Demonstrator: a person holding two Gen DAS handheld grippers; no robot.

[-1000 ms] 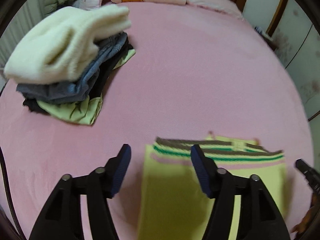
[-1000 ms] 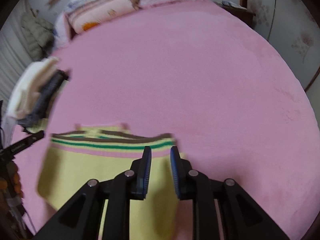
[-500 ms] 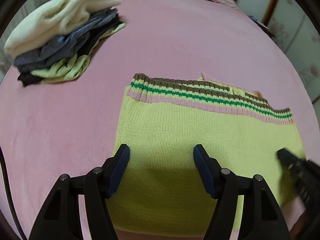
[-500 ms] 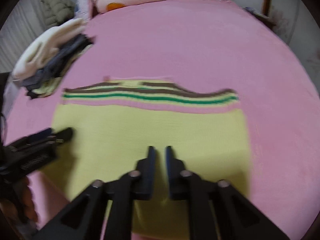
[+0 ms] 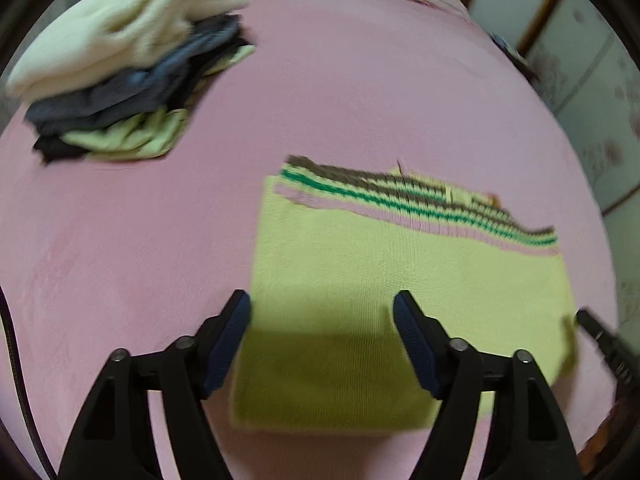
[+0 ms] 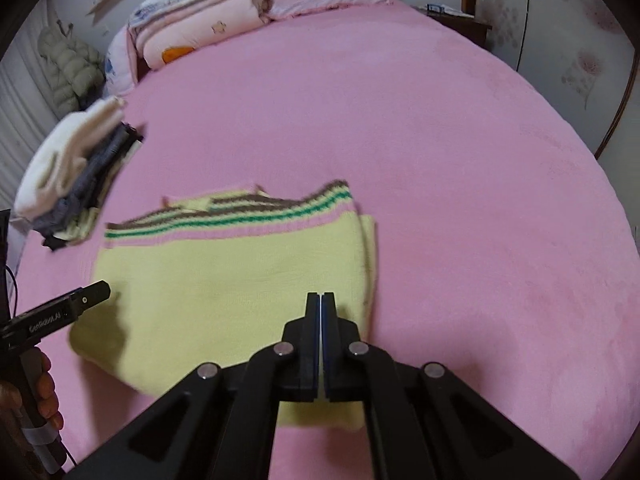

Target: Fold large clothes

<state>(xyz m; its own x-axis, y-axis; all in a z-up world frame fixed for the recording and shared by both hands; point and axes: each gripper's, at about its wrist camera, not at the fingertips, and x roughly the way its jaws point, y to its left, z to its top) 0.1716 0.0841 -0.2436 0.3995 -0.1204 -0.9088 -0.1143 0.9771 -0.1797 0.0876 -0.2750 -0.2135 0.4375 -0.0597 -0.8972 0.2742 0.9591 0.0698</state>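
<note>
One folded yellow knit sweater with brown, green and pink stripes (image 5: 400, 276) on one pink bed cover (image 5: 360, 92). One pile of folded clothes (image 5: 120, 76), about four or five garments, exact count unclear. Two black two-finger grippers: left gripper (image 5: 322, 336), right gripper (image 6: 321, 308). One stack of folded patterned quilts (image 6: 200, 12). One grey-green puffer jacket (image 6: 70, 74).

My left wrist view looks down close over the yellow striped sweater (image 5: 400, 280) toward the headboard; my right wrist view faces likewise, sharing sweater, clothes pile (image 6: 72, 172), pink bed (image 6: 440, 160).
</note>
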